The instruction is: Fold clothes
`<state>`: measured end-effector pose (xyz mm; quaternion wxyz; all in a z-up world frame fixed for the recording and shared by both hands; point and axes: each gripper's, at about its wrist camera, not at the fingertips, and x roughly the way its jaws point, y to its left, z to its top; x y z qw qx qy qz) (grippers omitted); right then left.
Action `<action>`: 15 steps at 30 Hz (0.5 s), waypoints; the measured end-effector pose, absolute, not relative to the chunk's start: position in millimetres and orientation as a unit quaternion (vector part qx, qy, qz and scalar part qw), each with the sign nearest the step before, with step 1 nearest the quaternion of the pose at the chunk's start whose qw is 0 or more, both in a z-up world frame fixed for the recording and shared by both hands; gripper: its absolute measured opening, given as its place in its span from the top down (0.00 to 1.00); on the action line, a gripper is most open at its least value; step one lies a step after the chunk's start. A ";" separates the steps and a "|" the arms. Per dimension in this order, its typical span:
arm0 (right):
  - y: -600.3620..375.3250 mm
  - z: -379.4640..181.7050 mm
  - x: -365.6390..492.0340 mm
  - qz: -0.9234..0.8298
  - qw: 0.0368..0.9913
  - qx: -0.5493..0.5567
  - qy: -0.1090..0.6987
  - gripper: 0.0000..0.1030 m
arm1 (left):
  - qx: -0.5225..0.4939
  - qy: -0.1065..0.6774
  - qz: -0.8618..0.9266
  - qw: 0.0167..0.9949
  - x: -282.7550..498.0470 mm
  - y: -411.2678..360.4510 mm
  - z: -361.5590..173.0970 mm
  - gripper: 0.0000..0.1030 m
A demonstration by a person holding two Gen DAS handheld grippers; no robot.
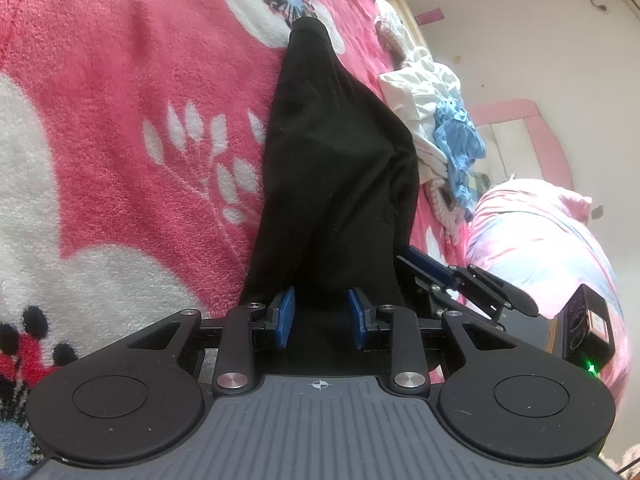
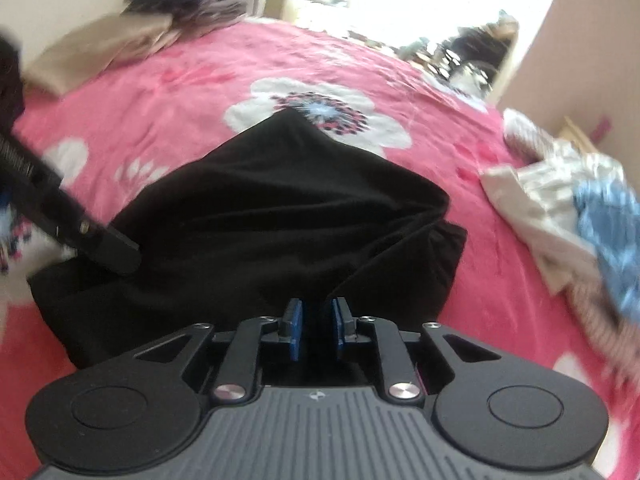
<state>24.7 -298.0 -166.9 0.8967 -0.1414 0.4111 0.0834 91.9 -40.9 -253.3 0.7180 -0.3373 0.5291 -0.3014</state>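
A black garment [image 2: 256, 216] lies bunched on a bed covered by a pink floral blanket [image 1: 120, 120], one corner stretched toward a white flower in the print. The left tool [image 1: 322, 320] has the dark cloth between its blue pads, which stand apart; whether they pinch it cannot be told. The right tool [image 2: 316, 328], blurred, has its pads set narrowly with a fold of the garment between them, its grip likewise uncertain. A heap of white and blue clothes [image 1: 440, 128] sits nearby beside the garment.
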 end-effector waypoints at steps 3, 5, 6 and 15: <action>-319.0 -165.5 29.3 0.062 0.901 -0.074 0.423 0.75 | -0.338 0.529 -0.301 0.718 91.1 -40.4 -253.3 0.72; -333.4 -168.2 33.2 0.047 0.901 -0.025 0.431 0.74 | -0.338 0.529 -0.301 0.718 90.8 -40.3 -253.0 0.72; -341.1 -169.8 35.4 0.040 0.900 0.000 0.434 0.74 | -0.338 0.529 -0.301 0.718 90.8 -40.1 -253.1 0.72; -402.2 -185.1 20.1 -0.035 0.879 0.220 0.421 0.95 | -0.349 0.528 -0.302 0.712 92.0 -37.8 -253.6 0.72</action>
